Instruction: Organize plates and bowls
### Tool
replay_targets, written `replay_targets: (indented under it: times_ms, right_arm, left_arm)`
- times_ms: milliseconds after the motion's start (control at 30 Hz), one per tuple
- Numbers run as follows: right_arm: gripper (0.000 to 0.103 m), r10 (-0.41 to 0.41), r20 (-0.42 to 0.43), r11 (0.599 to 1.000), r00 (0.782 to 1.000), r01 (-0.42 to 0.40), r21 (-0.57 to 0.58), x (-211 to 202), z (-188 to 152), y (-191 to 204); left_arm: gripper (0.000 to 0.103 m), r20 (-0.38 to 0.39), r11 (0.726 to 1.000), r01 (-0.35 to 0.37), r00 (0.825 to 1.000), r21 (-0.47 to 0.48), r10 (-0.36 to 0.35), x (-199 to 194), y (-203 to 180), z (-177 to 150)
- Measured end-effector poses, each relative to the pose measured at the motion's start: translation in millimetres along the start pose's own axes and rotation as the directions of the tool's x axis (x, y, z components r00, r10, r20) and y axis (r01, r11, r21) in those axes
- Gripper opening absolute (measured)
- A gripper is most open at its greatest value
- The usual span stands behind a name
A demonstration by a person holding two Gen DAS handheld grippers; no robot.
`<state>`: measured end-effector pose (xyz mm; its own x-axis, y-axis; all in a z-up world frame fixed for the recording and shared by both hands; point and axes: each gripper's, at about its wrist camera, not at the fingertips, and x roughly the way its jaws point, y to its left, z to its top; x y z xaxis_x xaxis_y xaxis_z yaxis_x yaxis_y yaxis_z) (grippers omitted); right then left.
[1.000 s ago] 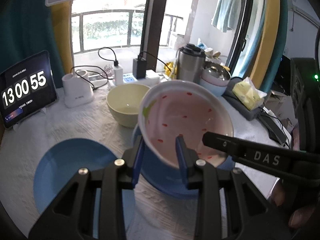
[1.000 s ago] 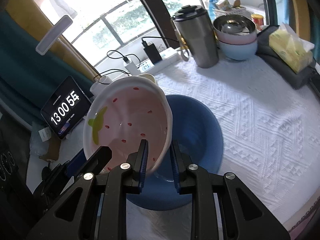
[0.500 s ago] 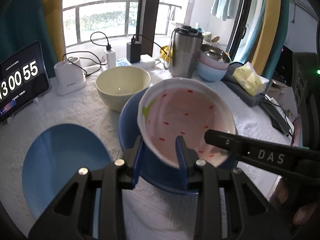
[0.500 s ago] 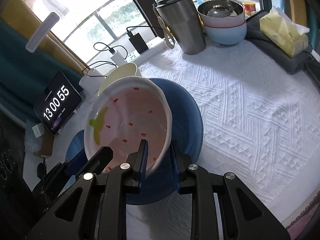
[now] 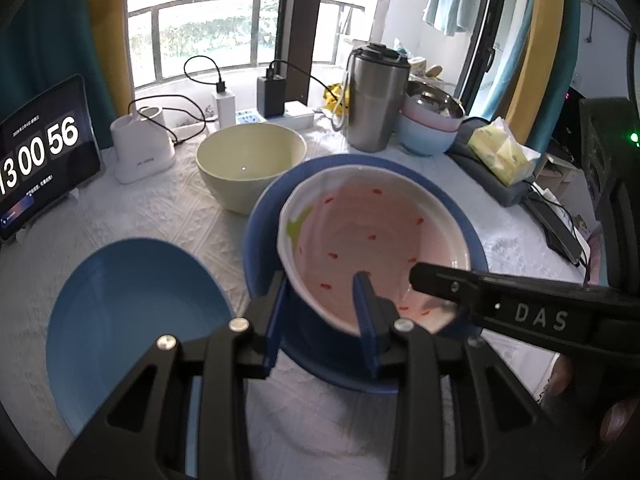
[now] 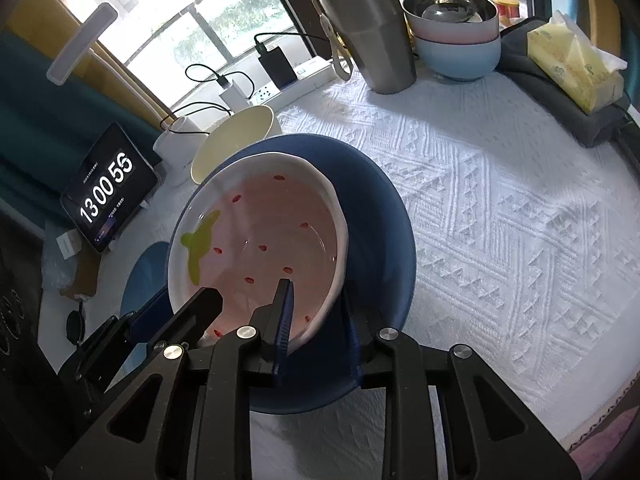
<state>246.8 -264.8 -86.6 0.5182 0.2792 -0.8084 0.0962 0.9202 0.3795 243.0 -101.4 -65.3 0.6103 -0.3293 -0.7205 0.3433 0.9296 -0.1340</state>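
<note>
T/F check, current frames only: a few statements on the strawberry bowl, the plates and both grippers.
1. Both grippers straddle the rim of the strawberry bowl. True: the left gripper and right gripper each have one finger inside, one outside.
2. The bowl is over the dark blue plate. True.
3. The light blue plate has a bowl on it. False: nothing is on it.
4. The cream bowl is stacked inside the strawberry bowl. False: it stands behind it on the tablecloth.
5. The steel tumbler is tipped over. False: upright.

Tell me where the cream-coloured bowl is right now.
In the left wrist view the cream bowl stands on the white tablecloth just behind the dark blue plate, between the white charger stand and the steel tumbler.
</note>
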Motion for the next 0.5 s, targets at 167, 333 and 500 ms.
replay_targets:
  times_ms: [167,333,500]
  right_arm:
    - [0.030,-0.017,-0.008,1.000,1.000,0.017,-0.021,1,-1,1]
    - [0.033,-0.024,0.015,0.999,1.000,0.025,-0.047,-3,-1,4]
    - [0.035,-0.034,0.057,0.997,0.998,0.038,-0.074,-14,1,10]
  left_arm:
    - [0.035,-0.007,1.000,-0.006,1.000,-0.014,0.006,0,3,1]
    - [0.035,0.007,1.000,0.004,1.000,-0.006,-0.004,-4,3,2]
    - [0.035,0.012,1.000,0.007,1.000,-0.007,-0.007,-7,4,4]
